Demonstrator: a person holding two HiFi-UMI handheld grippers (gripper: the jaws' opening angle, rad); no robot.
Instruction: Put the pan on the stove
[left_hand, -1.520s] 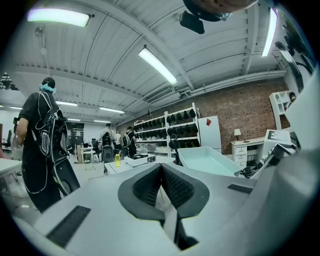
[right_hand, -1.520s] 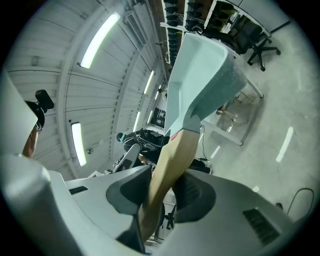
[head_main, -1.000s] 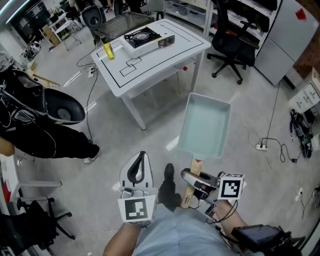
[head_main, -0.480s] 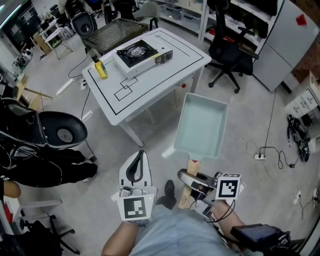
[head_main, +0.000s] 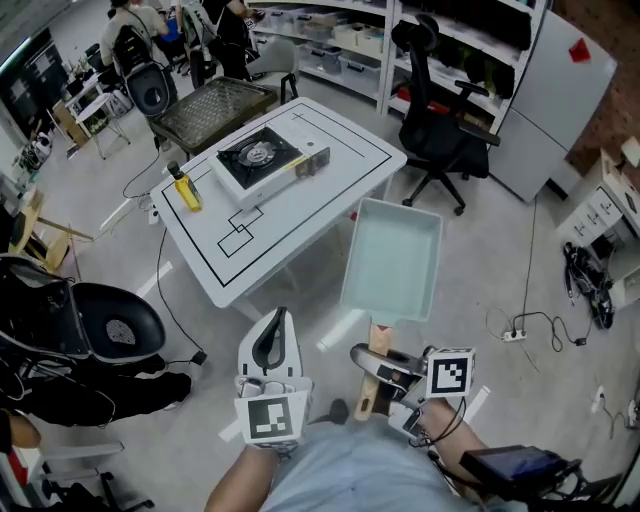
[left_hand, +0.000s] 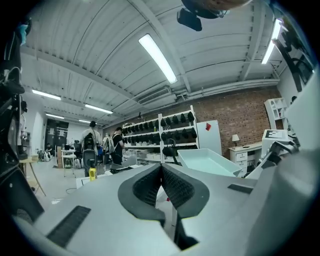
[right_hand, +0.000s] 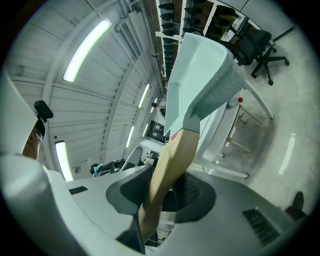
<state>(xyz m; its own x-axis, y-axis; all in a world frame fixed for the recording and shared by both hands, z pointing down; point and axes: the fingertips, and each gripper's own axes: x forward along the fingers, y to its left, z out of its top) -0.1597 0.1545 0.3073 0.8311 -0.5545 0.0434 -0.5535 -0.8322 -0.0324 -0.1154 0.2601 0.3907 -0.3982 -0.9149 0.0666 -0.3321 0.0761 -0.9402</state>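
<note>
The right gripper (head_main: 372, 362) is clamped on the light wooden handle (head_main: 374, 380) of the pale green rectangular pan (head_main: 392, 258), which hangs mid-frame off the white table (head_main: 330, 195), well apart from the black portable stove (head_main: 256, 158) at upper left. The left gripper (head_main: 272, 345) is pressed closed on nothing. Gripped only at the handle's end, the long pan could twist or sag, and its front edge might clip the table edge.

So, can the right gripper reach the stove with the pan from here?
Probably not yet. The right gripper, fingers shut on the wooden handle, holds the pan over the floor beside the table, and the stove sits further in on it. Nothing covers its burner; a step closer should do.
</note>
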